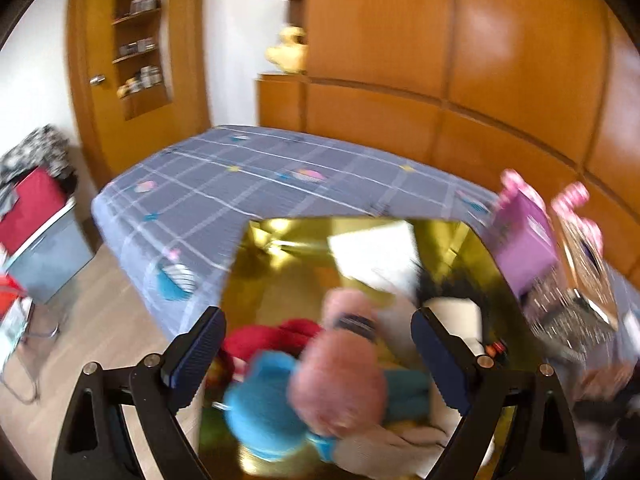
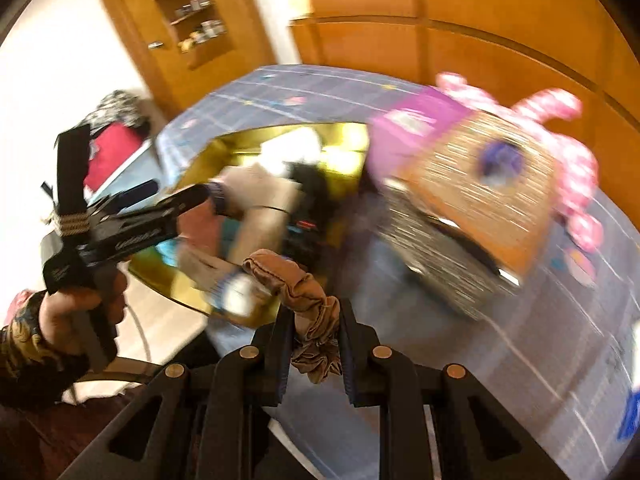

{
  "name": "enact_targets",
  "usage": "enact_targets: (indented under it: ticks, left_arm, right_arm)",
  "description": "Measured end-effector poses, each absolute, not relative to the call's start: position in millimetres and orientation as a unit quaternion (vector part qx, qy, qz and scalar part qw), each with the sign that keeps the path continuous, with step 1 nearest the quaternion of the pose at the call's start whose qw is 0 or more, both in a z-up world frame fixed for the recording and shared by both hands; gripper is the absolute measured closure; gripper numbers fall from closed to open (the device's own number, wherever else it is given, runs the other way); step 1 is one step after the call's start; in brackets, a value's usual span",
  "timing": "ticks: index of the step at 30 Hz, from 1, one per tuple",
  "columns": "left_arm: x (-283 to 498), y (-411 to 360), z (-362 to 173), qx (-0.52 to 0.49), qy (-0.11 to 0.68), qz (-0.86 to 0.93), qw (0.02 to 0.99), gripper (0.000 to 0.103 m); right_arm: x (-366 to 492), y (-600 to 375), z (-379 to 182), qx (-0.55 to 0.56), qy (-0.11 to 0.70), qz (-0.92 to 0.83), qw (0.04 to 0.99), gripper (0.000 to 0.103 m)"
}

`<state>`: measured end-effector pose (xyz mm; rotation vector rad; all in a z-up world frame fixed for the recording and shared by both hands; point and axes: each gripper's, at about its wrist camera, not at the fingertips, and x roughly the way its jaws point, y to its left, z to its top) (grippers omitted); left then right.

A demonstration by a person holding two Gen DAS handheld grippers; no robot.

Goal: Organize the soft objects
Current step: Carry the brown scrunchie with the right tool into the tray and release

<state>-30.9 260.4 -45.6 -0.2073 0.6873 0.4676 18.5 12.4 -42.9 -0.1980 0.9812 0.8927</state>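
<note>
One crumpled tan fabric piece (image 2: 310,312) is being pinched between the right tongs (image 2: 314,344), held above the edge of the grey checked bed (image 2: 520,340) just beside the shiny gold-lined box (image 2: 240,144) of plush toys — a carrying step, it seems. Its long axis is running up and leftward, toward the box. The left tongs (image 1: 318,360) are gaping, gripping nothing, over a pink-and-blue plush toy (image 1: 316,392). Next, probably — releasing over the box.

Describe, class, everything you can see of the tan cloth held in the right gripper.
The tan cloth is a soft, thin, wrinkled fabric, bunched into a lumpy strip with a stitched hem. The right gripper is shut on its middle; one end sticks up past the fingertips, the other hangs crumpled between the fingers. Only the pads touch it.
</note>
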Motion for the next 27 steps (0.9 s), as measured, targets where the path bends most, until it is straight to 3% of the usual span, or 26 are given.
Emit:
enact_targets:
  ticks: [7,15,18,22,27]
  left_arm:
    - [-35,281,-51,-0.129,0.339,0.242,0.900,0.009]
    - [-29,275,-57,-0.120,0.348,0.236,0.899,0.009]
    - [-28,275,-61,-0.124,0.356,0.234,0.896,0.009]
    - [-30,273,-56,-0.122,0.346,0.235,0.900,0.009]
    - [-32,272,-51,-0.123,0.338,0.235,0.903,0.007]
  right_arm:
    - [29,93,-85,-0.132,0.482,0.450,0.740,0.085]
    - [73,122,-114,-0.133,0.489,0.389,0.769,0.086]
    - [77,119,-115,-0.137,0.478,0.380,0.780,0.082]
    - [71,114,-110,-0.126,0.480,0.398,0.771,0.066]
    - [64,103,-100,-0.114,0.473,0.396,0.779,0.056]
